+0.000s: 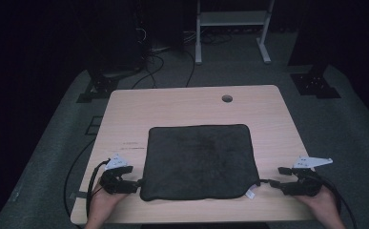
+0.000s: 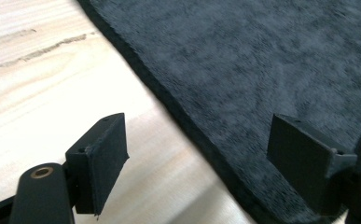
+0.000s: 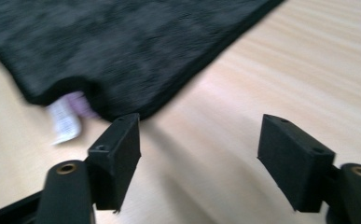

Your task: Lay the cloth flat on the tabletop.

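Desk of pale wood takes up the middle of the high view, with a round cable hole near its far edge. Spread flat on the desk's near half lies a dark grey towel, roughly square, its near edge close to the desk's front. A small white label sticks out at the towel's near right corner and rests on the wood.

At the towel's near left corner sits the left gripper, held in the person's left hand. Its jaws stand wide apart; in the left gripper view the towel's hem runs between them, and the pads do not press on it. Off the near right corner, the right gripper is held in the right hand. Its jaws are also spread wide with bare wood between them, and the towel's corner lies just beyond the tip of one jaw.
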{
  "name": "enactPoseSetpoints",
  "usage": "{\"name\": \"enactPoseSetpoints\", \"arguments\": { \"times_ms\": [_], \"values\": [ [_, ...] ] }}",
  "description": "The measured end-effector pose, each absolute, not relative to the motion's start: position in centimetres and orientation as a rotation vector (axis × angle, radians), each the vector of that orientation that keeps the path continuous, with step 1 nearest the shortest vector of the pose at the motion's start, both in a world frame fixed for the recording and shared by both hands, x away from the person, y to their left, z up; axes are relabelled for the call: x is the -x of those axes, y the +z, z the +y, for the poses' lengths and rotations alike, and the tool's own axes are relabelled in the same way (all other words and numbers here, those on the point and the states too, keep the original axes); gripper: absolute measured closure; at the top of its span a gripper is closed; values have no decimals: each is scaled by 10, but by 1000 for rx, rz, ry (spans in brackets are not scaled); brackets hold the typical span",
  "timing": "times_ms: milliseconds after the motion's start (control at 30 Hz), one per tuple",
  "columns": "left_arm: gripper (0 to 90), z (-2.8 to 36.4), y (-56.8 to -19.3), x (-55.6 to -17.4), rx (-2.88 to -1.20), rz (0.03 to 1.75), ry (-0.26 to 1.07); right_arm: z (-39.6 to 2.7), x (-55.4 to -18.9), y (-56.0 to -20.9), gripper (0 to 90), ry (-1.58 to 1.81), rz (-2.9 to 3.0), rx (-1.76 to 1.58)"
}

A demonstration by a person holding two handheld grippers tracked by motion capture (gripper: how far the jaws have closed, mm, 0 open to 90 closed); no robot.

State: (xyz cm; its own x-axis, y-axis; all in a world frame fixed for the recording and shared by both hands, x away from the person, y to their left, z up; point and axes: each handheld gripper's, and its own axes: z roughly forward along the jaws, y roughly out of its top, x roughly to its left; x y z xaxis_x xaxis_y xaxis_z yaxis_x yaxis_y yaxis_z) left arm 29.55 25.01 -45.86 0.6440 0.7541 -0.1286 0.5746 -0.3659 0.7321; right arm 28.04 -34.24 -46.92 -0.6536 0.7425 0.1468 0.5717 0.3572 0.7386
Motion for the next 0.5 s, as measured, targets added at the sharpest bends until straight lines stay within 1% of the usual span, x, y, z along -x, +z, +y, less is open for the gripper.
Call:
{"name": "enactPoseSetpoints", "arguments": {
  "times_ms": [67,133,433,500],
  "values": [
    [184,250,-459,-300,-2081,1031,304,-345,-286,-470,252,1161,2364,-1213],
    [177,250,-458,-305,-2082,1034,318,-347,-291,-471,196,1151,2328,-1244],
    [156,251,-463,-333,-2071,1085,387,-351,-303,-482,139,1088,2255,-1285],
    [156,250,-462,-340,-2071,1089,414,-352,-304,-483,139,1081,2252,-1282]
  ]
}}
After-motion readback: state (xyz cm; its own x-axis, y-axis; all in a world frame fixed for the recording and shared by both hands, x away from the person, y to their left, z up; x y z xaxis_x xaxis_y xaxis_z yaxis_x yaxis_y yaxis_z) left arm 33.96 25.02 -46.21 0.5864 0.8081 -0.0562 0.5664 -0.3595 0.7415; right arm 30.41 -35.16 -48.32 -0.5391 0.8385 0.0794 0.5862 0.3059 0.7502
